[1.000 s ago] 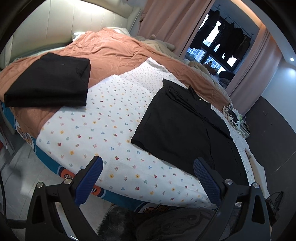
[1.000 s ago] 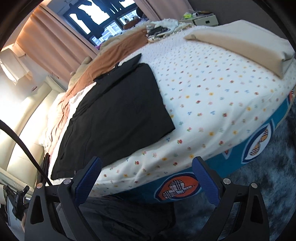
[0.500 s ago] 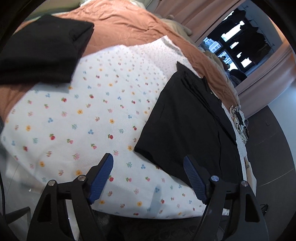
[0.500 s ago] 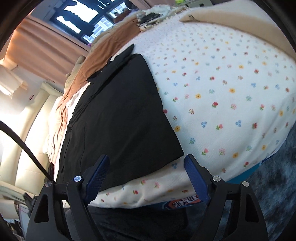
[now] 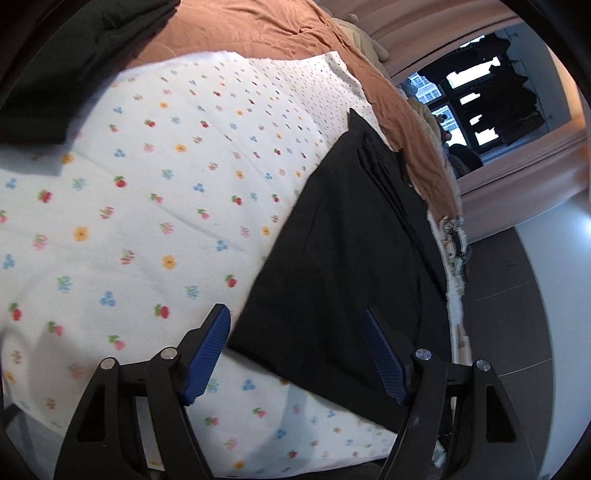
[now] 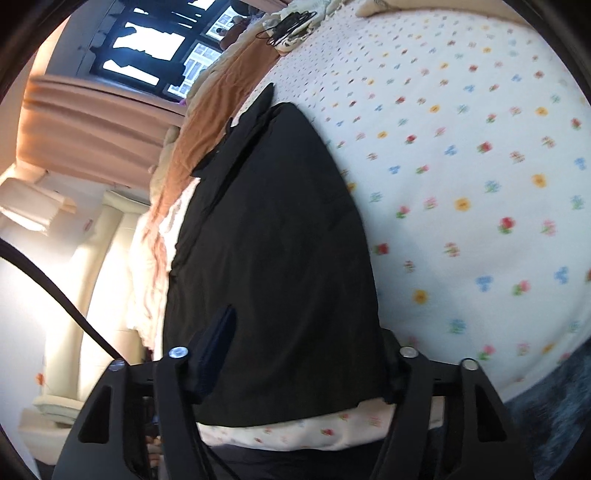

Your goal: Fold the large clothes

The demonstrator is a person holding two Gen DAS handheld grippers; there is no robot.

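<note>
a black garment point(image 5: 351, 258) lies spread flat on a bed covered by a white sheet with small flowers point(image 5: 147, 206), its near hem running along the sheet close to the bed's edge. in the left wrist view the left gripper point(image 5: 299, 354) hangs low over the near left corner of that garment: its jaws have just been closing and stand partly spread, the left blue pad over the flowered sheet just outside the cloth's edge, the right blue pad over the black fabric, so the corner sits in the gap between them, and neither pad is seen pressing on it. in the right wrist view the right gripper point(image 6: 306, 362) is down over the near right part of the same garment point(image 6: 273, 258); its jaws have also just been closing, with the black cloth lying between them. its left pad shows dark against the fabric, its right finger sits at the garment's right edge where the flowered sheet point(image 6: 461, 166) begins, and i cannot tell whether the pads already pinch the cloth. beyond the garment a rust-orange blanket point(image 5: 258, 33) covers the far side of the bed, and a second black garment, folded point(image 5: 62, 62), rests at the upper left of the left view. pink curtains point(image 6: 92, 122) frame a window point(image 5: 476, 96) with dark clothes hanging in it.
</note>
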